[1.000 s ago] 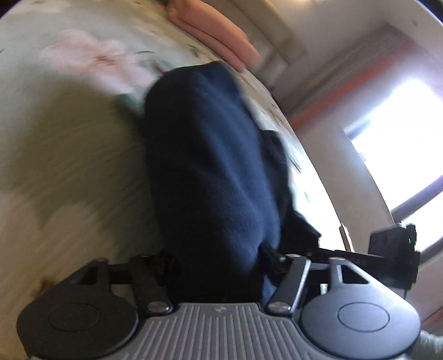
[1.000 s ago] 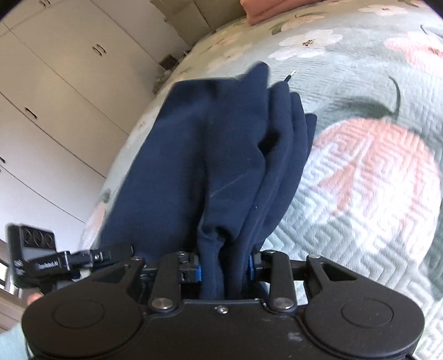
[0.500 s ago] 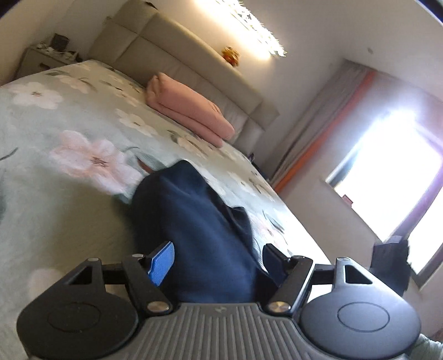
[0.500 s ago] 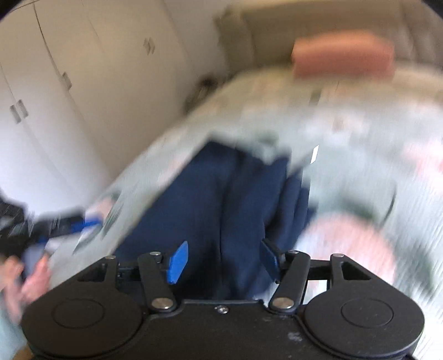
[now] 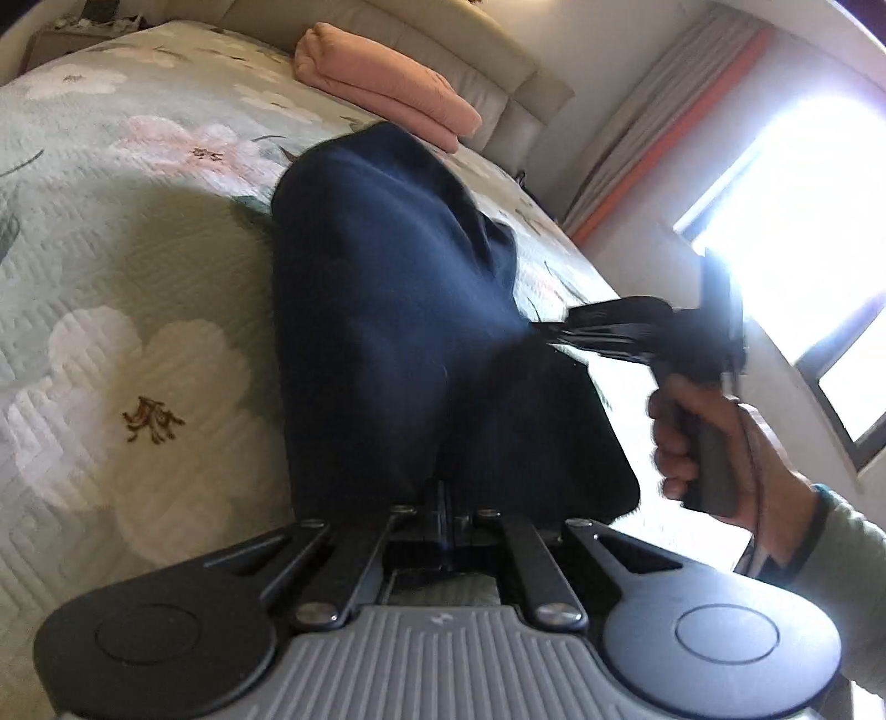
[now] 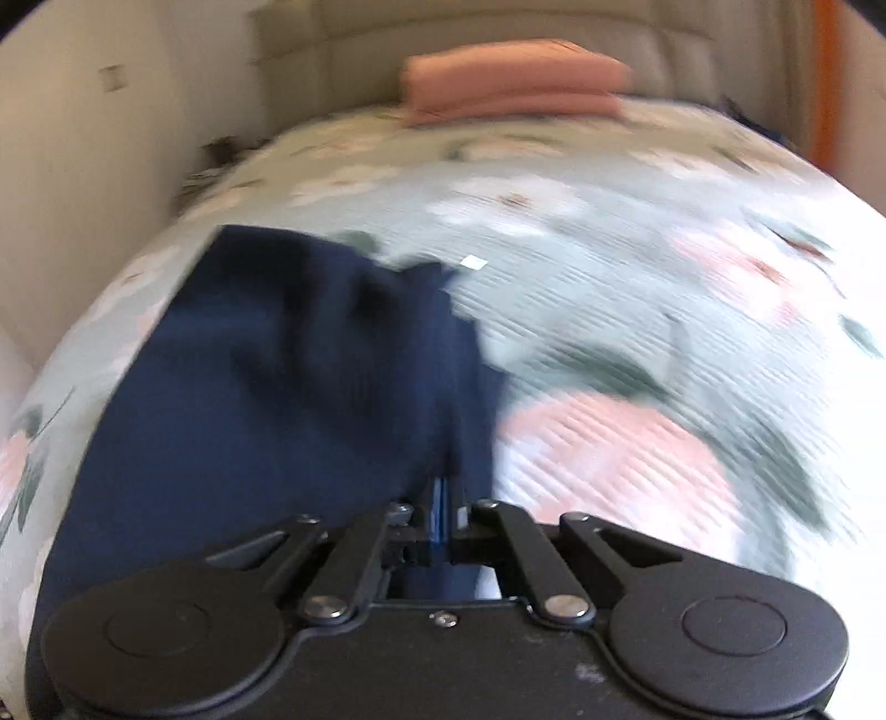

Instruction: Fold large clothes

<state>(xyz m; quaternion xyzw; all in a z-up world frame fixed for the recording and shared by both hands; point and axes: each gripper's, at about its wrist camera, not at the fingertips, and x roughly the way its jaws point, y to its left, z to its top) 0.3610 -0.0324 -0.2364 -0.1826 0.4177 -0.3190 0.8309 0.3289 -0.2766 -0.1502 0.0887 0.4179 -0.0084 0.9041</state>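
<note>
A dark navy garment [image 5: 387, 310] lies folded lengthwise on the floral bedspread [image 5: 111, 332], stretching away from me. My left gripper [image 5: 446, 498] is shut on the garment's near edge. In the right wrist view the same navy garment [image 6: 277, 387] fills the left half, blurred by motion. My right gripper [image 6: 446, 498] is shut on its near right edge. The right gripper also shows in the left wrist view [image 5: 559, 327], held by a hand at the garment's right side.
A folded pink blanket [image 5: 387, 88] lies by the beige headboard [image 5: 470, 50] at the far end. A bright window [image 5: 803, 221] and curtain are to the right. White cupboards stand left of the bed in the right wrist view.
Half a second ago both grippers were open over the garment. Now both have shut on its near edge. The right wrist view is turning, blurred.
</note>
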